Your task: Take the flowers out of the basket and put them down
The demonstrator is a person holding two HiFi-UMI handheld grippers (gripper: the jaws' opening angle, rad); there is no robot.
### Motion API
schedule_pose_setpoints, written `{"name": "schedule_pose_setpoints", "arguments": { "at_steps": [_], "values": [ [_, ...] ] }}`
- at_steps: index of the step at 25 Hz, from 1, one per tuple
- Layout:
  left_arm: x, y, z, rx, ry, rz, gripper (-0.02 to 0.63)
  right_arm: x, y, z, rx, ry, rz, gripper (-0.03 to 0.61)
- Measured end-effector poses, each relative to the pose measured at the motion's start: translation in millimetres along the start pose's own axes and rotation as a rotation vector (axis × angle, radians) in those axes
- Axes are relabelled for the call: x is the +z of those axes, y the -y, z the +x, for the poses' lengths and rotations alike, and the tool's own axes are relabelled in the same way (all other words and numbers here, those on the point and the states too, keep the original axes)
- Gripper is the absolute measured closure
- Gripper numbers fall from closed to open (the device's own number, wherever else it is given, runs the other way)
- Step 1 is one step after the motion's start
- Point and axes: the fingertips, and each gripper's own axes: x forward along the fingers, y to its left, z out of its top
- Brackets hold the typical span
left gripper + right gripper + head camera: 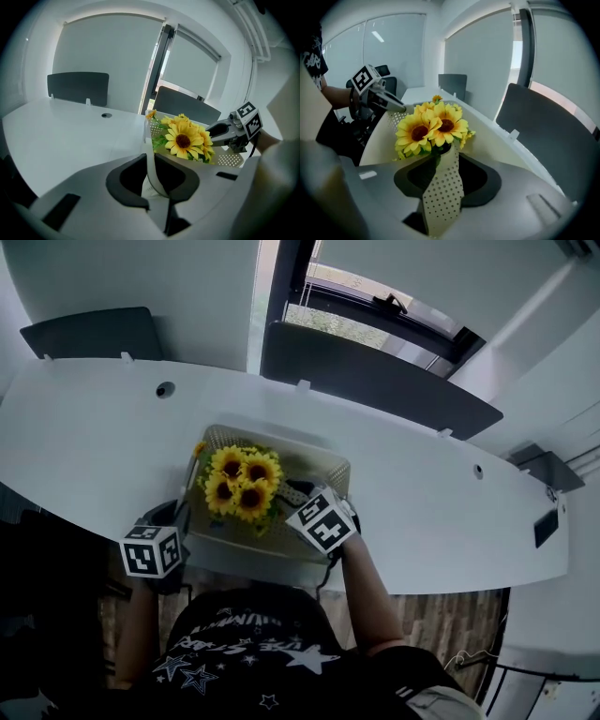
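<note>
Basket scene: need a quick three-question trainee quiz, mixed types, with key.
1. True or false: the flowers lie on the table, outside the basket.
2. Between the jaws of the right gripper stands: A) a flower stem B) the basket's perforated wall C) nothing
3. Short answer: what is the left gripper clamped on?
Key: 1 false, they are in the basket. 2 B. 3 the basket's wall, on its left side in the head view.
</note>
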Motion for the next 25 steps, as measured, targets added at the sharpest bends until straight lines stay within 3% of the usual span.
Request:
{"name": "schedule_pose_setpoints", "arguments": {
  "at_steps": [7,15,25],
  "values": [
    [0.2,0.2,0.4,0.002,0.008,-0.041,0.562,-18.4,-28.9,29.9,0.171,-0.132,-0.164,0.316],
    [-1.2,-1.3,0.9,0.023,0.017,-0.051,0.563,-24.2,-32.1,60.4,0.181,-0.111,-0.190,0.131],
    [-2.0,-2.4,1.4,0.056,0.024,-0.061,0.565,-9.3,-35.4,92.5,0.183,0.044,-0.180,0.077]
  ]
}}
